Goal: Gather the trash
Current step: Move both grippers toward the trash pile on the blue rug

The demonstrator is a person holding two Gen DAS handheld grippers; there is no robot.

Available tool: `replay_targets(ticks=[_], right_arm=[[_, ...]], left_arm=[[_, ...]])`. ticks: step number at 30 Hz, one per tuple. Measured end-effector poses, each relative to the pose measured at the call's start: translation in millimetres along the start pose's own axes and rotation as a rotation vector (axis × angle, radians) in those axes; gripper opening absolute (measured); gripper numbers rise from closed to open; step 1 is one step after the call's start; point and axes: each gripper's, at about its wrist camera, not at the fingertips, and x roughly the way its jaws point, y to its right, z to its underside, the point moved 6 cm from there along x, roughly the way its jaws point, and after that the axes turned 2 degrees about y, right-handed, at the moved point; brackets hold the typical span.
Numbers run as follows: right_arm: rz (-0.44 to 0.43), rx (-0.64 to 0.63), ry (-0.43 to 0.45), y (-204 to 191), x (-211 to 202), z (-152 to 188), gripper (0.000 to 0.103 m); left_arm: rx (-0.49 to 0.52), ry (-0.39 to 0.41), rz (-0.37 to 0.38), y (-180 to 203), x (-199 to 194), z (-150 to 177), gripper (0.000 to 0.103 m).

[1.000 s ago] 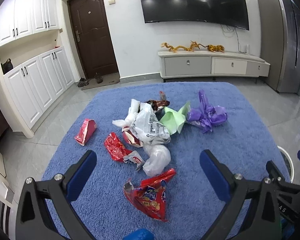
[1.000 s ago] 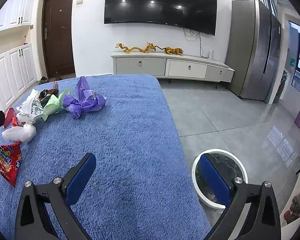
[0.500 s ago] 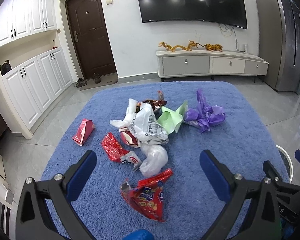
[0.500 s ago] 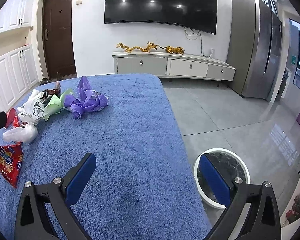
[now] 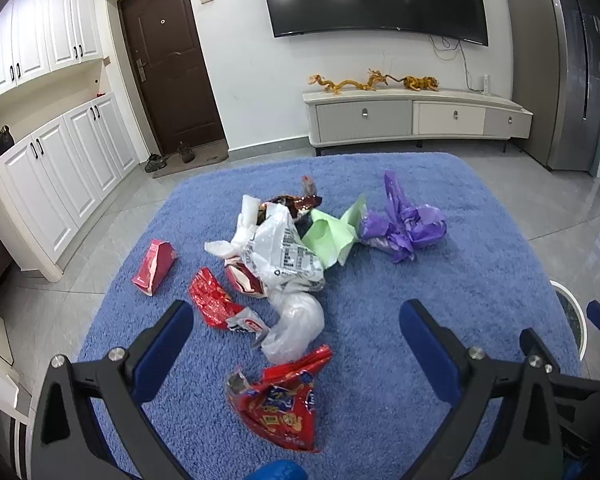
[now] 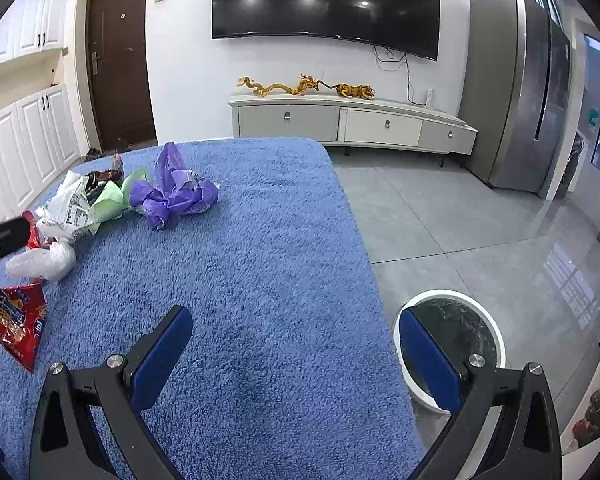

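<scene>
Over the last second the trash pile point(image 5: 284, 256) is seen slightly farther from the left gripper point(image 5: 296, 336), with nothing picked up; collection is judged not yet begun. Both grippers are held wide open and empty: the left above the red snack bag point(image 5: 284, 404) at the pile's near edge, the right gripper point(image 6: 296, 344) well right of the pile, beside the bin point(image 6: 460, 320).

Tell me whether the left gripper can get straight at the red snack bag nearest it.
Probably yes. The left gripper is wide open, and the red snack bag lies flat on the blue cover between its jaws, with nothing over it.
</scene>
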Motion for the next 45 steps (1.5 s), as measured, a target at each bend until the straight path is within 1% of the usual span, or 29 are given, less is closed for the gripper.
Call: replay_targets(ticks=[5, 9, 13, 18, 22, 28, 32, 40, 45], right_arm=[[-0.004, 0.011, 0.004, 0.4, -0.4, 0.9, 0.103], [0.014, -0.017, 0.000, -1.2, 1.7, 0.4, 0.103], [-0.002, -0.027, 0.014, -6.6, 1.6, -0.2, 0.103], [-0.020, -0.022, 0.014, -9.4, 2.0, -0.4, 0.103], [-0.028, -0.029, 0.023, -9.7, 1.8, -2.1, 0.103], [-0.050, -0.010, -0.021, -10.0, 9.3, 0.7, 0.103], [-0.058, -0.010, -0.030, -9.8, 11.1, 2.1, 0.103], [-0.052, 0.009, -0.049, -7.8, 15.0, 2.5, 0.103], [-0.048, 0.023, -0.074, -6.4, 15.3, 4.6, 0.103]], left_arm=[[-0.015, -0.002, 0.008, -2.0, -0.1, -3.5, 0.103], [-0.016, -0.007, 0.001, -4.2, -0.8, -2.4, 0.103], [-0.030, -0.012, -0.002, -5.8, -1.5, -4.6, 0.103], [-0.010, 0.004, -0.010, 1.3, -5.9, -7.8, 0.103], [-0.017, 0.007, 0.002, 7.3, -6.9, -8.7, 0.103], [0.024, -0.019, 0.007, 14.4, 1.4, 1.4, 0.103], [0.000, -0.026, 0.010, 9.7, 4.9, 3.2, 0.103], [0.022, -0.021, 0.026, 12.7, 10.7, 6.0, 0.103], [0.036, 0.001, 0.045, 12.8, 16.0, 0.9, 0.103]])
